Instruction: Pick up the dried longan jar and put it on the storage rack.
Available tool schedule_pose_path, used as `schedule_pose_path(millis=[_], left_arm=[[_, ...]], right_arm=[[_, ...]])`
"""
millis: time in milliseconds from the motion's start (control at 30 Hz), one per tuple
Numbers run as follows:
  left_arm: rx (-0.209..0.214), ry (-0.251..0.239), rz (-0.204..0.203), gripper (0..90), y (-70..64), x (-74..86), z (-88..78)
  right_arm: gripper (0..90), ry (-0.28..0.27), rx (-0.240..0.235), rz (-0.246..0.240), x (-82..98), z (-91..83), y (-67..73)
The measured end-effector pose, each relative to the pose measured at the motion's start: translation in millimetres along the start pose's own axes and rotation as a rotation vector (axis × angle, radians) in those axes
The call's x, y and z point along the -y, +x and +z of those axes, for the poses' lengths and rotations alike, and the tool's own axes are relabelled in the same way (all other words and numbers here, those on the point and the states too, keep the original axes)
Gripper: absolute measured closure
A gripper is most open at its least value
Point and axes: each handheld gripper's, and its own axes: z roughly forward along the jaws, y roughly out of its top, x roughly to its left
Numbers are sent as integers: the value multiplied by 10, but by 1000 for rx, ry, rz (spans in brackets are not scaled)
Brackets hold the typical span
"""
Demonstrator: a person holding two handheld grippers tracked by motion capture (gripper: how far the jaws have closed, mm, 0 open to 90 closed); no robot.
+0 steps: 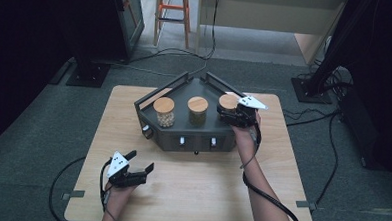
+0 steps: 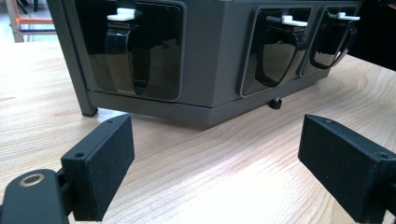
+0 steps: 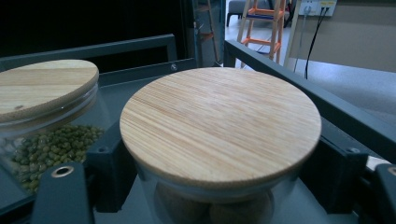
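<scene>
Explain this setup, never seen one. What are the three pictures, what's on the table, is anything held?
No robot arm here: a person holds a two-jaw gripper in each hand. The high view looks down on a wooden table. The other two come from cameras riding on the grippers.

On the table stands a dark grey dispenser rack carrying three glass jars with bamboo lids: a pale-bean jar, a green-bean jar and the right-hand jar.

The left gripper hovers open in front of the rack, empty. The right gripper has its jaws on either side of the right-hand jar, just under the lid; I can't tell whether the pads press on it.
</scene>
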Motion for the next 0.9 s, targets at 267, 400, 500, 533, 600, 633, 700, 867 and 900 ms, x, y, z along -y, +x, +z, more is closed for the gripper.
schedule_pose_path(millis=[267,400,500,533,600,633,700,867,900], left_arm=[[-2,1,1,106,-2,-1,3],[-3,5,4,106,-4,-3,7],[-2,6,3,106,-7,-4,10],[-2,6,2,106,-8,-5,10],[-1,6,2,106,-8,-5,7],[-2,6,3,106,-8,-5,7],[-2,6,1,106,-7,-4,10],[-2,7,1,106,-11,-7,13],[1,8,1,106,-4,-8,15]], right_arm=[[183,16,-17,-18,40,-57,-19],[175,25,-3,-50,67,-103,8],[163,23,2,-41,101,-138,-1],[160,19,3,-35,112,-152,-6],[145,11,4,-29,127,-183,-12],[144,10,5,-30,128,-199,-9],[144,8,6,-38,134,-233,1],[144,9,13,-44,163,-309,21],[144,13,16,-43,168,-320,28]])
